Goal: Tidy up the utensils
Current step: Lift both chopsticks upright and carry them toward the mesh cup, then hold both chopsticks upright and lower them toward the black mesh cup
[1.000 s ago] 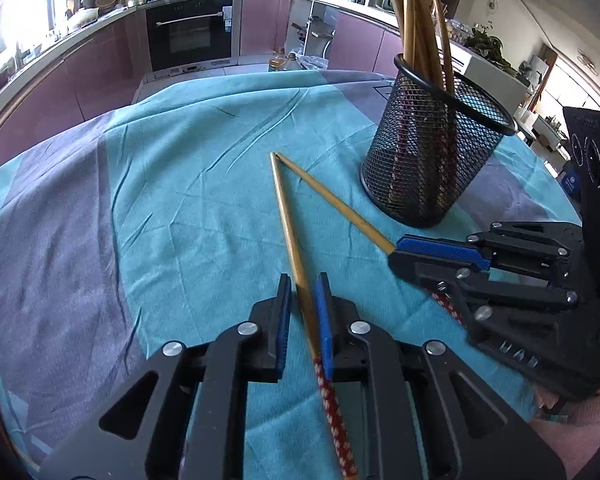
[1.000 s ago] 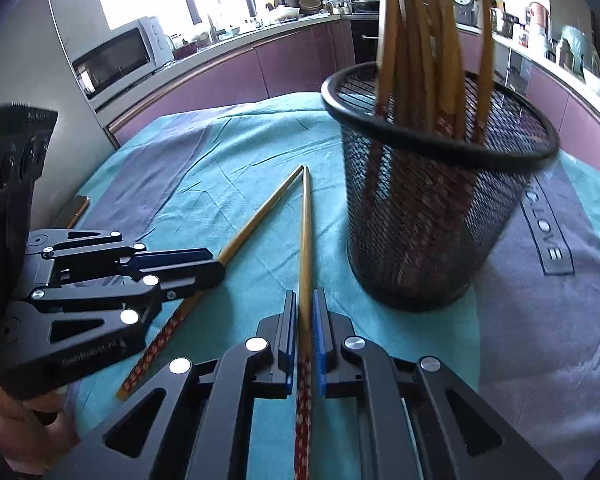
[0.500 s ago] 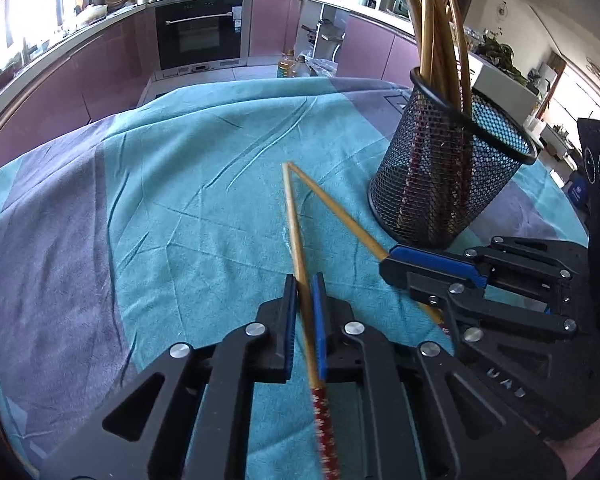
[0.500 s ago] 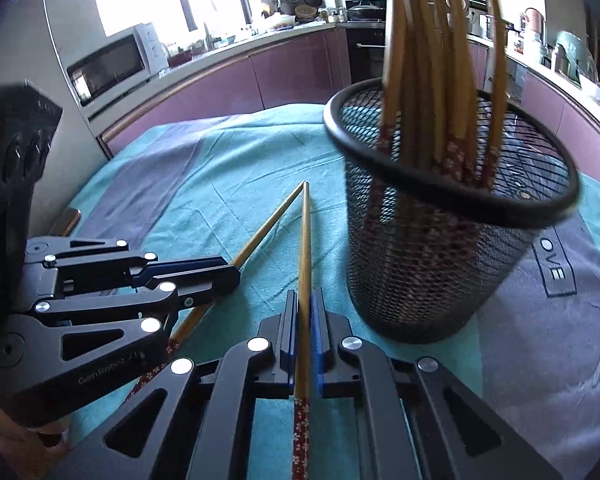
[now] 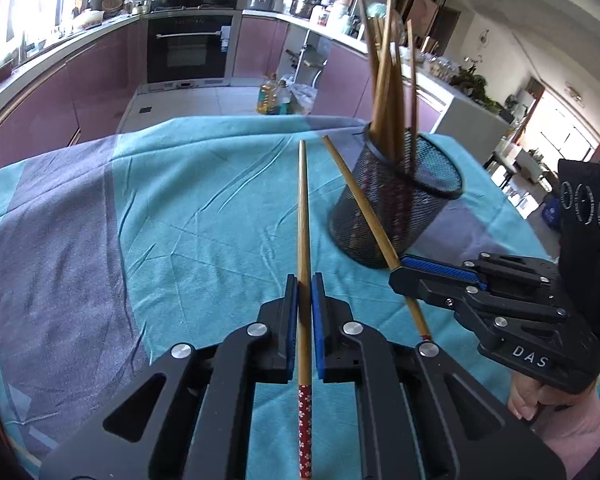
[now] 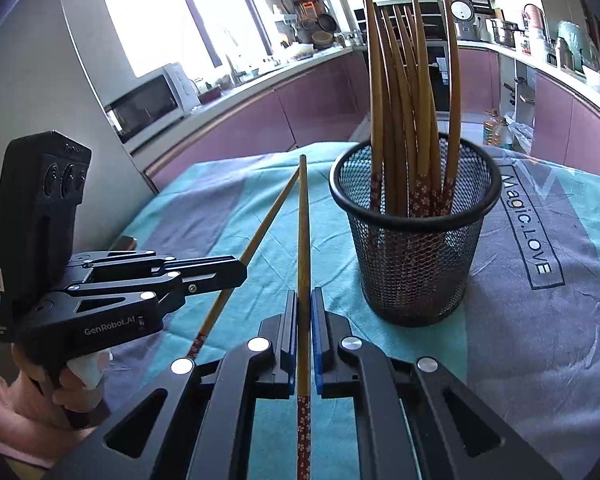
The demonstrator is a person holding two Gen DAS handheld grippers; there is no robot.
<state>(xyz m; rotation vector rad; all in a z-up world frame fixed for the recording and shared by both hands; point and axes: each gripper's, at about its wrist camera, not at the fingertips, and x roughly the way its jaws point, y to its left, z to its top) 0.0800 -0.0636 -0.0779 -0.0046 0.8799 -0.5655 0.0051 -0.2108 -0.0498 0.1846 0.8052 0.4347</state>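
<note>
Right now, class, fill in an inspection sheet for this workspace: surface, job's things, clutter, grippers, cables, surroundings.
Surface: table under a teal and grey cloth, creased.
Job's things: mesh cup upright, holding a bunch of chopsticks; two more chopsticks, one in each gripper.
Clutter: nothing seen.
Grippers: left gripper shut on the left chopstick; right gripper shut on the right chopstick; both sticks point away from the hands.
Cables: nothing seen.
Surroundings: kitchen with oven, microwave, purple cabinets.
</note>
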